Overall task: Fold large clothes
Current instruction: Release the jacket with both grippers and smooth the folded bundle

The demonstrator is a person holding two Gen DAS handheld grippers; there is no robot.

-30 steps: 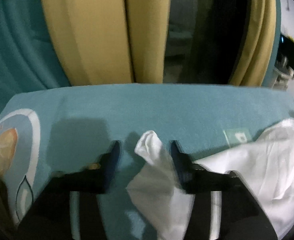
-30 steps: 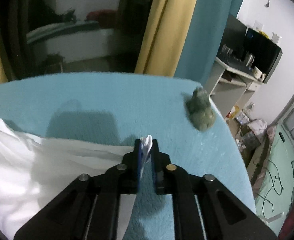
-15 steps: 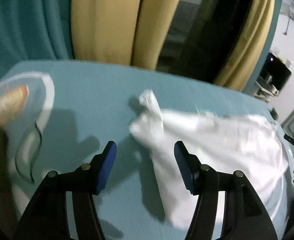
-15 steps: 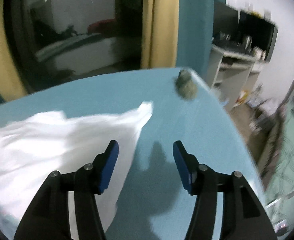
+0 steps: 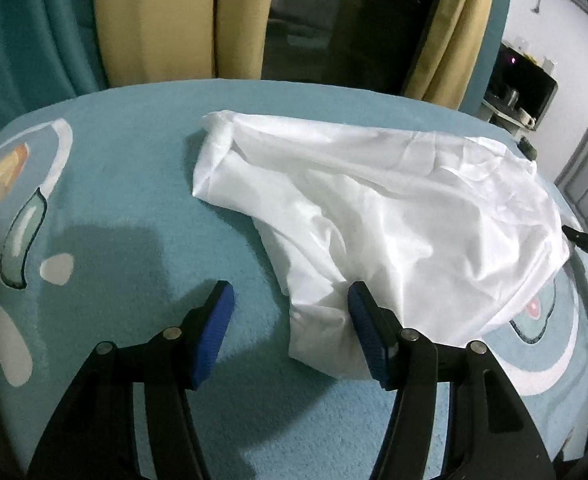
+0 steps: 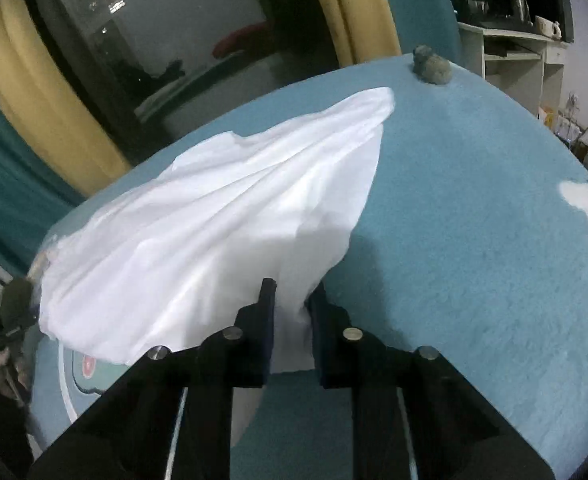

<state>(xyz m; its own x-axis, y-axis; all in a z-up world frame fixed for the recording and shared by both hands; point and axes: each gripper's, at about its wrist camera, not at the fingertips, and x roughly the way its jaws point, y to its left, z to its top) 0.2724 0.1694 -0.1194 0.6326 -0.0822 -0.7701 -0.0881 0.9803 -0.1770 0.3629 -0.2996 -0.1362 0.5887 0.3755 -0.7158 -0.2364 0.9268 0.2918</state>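
A large white garment [image 5: 394, 216] lies crumpled on a teal rug [image 5: 133, 208]. In the left wrist view my left gripper [image 5: 289, 336] is open, its blue pads wide apart, with the garment's near corner lying between them on the rug. In the right wrist view the garment [image 6: 213, 216] spreads away to the upper right. My right gripper [image 6: 291, 312] has its jaws close together around a bunched near edge of the white cloth.
The rug carries white and orange patterns [image 5: 21, 184] at the left and a ring pattern [image 5: 542, 328] at the right. A small grey-green lump [image 6: 432, 66] sits at the rug's far edge. Yellow curtains [image 5: 165, 20] and a dark window stand behind. Shelves [image 6: 510, 56] stand far right.
Both grippers let go of the garment's far corners and pulled back. The left one stays open over the near corner. The right one has closed again on the near edge.
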